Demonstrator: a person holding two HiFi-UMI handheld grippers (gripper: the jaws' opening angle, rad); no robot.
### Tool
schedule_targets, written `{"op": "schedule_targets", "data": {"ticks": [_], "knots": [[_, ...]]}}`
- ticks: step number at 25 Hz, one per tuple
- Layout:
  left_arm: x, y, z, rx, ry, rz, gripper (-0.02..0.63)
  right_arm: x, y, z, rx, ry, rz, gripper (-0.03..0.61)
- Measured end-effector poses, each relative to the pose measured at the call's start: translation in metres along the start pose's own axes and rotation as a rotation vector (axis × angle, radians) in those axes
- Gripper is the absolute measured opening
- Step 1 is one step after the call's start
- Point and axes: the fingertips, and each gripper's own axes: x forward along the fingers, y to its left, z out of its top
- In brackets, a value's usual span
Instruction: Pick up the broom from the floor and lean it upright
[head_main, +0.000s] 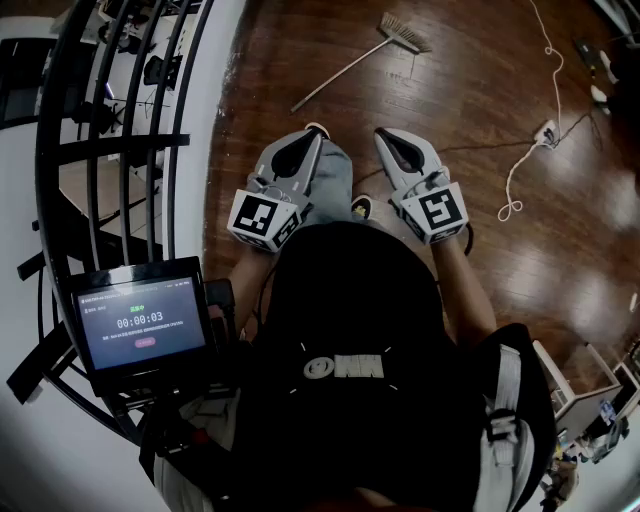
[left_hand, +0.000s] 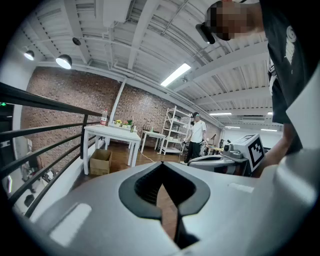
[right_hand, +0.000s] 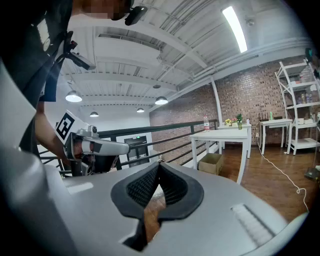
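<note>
The broom (head_main: 360, 58) lies flat on the wooden floor at the top of the head view. Its bristle head (head_main: 404, 33) points up-right and its thin handle runs down-left. My left gripper (head_main: 316, 130) and right gripper (head_main: 383, 134) are held side by side in front of the person's body, well short of the broom. Both are shut with nothing between their jaws. In the left gripper view the left gripper (left_hand: 161, 164) has its tips together, and so has the right gripper (right_hand: 159, 164) in its own view. Neither gripper view shows the broom.
A black metal railing (head_main: 120, 150) bounds the floor on the left. A white cord and power strip (head_main: 545, 130) lie at the right. Further off stand a white table (left_hand: 112, 132), a cardboard box (left_hand: 100, 161), metal shelves (left_hand: 172, 130) and a person (left_hand: 196, 137).
</note>
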Motion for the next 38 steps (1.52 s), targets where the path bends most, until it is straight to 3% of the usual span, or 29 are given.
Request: {"op": "schedule_targets", "data": {"ticks": [3, 9, 13, 27, 33, 38], "knots": [[0.01, 0.015, 0.003, -0.034, -0.006, 0.01, 0.017, 0.029, -0.013, -0.002, -0.031, 0.046, 0.038, 0.004], [0.084, 0.134, 0.03, -0.112, 0.022, 0.041, 0.017, 0.136, -0.074, 0.022, -0.048, 0.148, 0.101, 0.005], [0.087, 0.178, 0.044, -0.131, 0.001, 0.074, 0.017, 0.178, -0.073, 0.034, -0.083, 0.189, 0.147, 0.003], [0.11, 0.245, 0.041, -0.247, 0.004, 0.126, 0.017, 0.265, -0.103, 0.037, -0.391, 0.419, 0.323, 0.005], [0.125, 0.27, 0.01, -0.341, -0.005, 0.254, 0.017, 0.309, -0.135, -0.027, -0.579, 0.577, 0.513, 0.005], [0.147, 0.302, -0.033, -0.311, 0.054, 0.324, 0.017, 0.374, -0.179, -0.14, -0.712, 0.678, 0.632, 0.006]]}}
